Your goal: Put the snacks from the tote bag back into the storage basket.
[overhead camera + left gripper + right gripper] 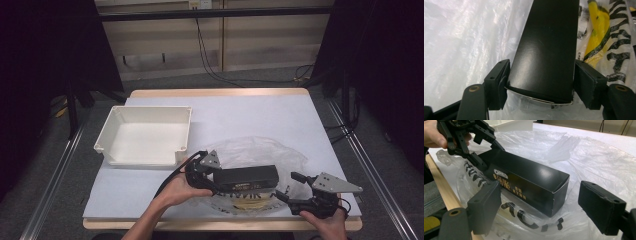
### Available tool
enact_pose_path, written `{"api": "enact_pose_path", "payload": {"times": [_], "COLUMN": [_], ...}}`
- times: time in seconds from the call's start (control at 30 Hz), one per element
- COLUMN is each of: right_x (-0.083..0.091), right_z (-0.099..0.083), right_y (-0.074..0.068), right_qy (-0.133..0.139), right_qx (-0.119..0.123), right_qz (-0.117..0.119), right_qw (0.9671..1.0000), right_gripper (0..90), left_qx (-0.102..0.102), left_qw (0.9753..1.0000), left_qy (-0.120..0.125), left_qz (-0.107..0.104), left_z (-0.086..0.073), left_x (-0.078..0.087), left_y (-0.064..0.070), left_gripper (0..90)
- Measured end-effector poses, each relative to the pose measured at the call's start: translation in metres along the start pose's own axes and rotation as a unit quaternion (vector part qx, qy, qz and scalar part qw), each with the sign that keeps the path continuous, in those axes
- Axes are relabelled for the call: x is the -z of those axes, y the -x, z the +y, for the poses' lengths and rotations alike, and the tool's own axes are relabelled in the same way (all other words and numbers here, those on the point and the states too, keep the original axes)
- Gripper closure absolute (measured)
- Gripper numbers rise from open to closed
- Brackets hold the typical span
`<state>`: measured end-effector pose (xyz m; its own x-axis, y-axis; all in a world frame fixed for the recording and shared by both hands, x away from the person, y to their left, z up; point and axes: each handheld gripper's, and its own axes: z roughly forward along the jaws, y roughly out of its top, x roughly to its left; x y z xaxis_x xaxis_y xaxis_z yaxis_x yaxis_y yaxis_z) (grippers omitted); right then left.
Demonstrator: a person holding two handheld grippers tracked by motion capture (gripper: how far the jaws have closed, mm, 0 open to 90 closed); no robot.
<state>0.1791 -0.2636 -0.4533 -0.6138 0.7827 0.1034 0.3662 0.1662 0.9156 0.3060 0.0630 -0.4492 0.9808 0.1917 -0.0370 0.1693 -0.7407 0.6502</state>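
So the person is standing at the near edge of the table [300, 120] with a gripper in each hand. The left gripper [212, 175] is pinching one end of a long black box [247, 176], its jaws pressing on the box's two sides; you can see that nicely in the left gripper view, where the box [546, 50] is running straight out between the jaws. The box is sitting on a crumpled clear plastic bag [260, 150] near the front of the table, roughly in the middle. There's gold lettering along the box's [524, 182] side, too small for me to read properly. The bag has black print and something yellow [596, 37] by it, maybe inside the bag, hard to say.

The right gripper [291, 187] is hanging just off the other end of the box with its jaws spread wide, not touching it. In the right gripper view the box end is lying between the two open jaws but farther off, and the left gripper [490, 156] is gripping the far end.

Off to the left, further back, an open white tub [145, 135] is sitting well apart from the bag.
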Motion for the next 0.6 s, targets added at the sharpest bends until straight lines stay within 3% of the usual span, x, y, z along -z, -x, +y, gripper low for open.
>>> {"api": "enact_pose_path", "payload": {"times": [0.23, 0.33, 0.6], "right_x": [0.0000, 0.0002, -0.0005], "right_z": [0.0002, 0.0002, 0.0003], "right_y": [-0.0014, -0.0010, -0.0014], "right_qy": [0.000, 0.000, 0.000], "right_qx": [0.004, 0.003, 0.003], "right_qz": [0.002, -0.004, -0.003], "right_qw": [1.0000, 1.0000, 1.0000], "right_gripper": [18.5, 19.1, 19.1], "left_qx": [0.001, 0.017, 0.007], "left_qw": [0.9998, 0.9998, 0.9997], "left_qy": [-0.018, -0.007, -0.008], "left_qz": [-0.004, -0.010, -0.023], "left_z": [0.0018, 0.0016, 0.0036], "left_x": [-0.0069, -0.0081, -0.0071], "left_y": [-0.0016, -0.0042, -0.0028], "left_gripper": [33.9, 35.0, 41.9]}}
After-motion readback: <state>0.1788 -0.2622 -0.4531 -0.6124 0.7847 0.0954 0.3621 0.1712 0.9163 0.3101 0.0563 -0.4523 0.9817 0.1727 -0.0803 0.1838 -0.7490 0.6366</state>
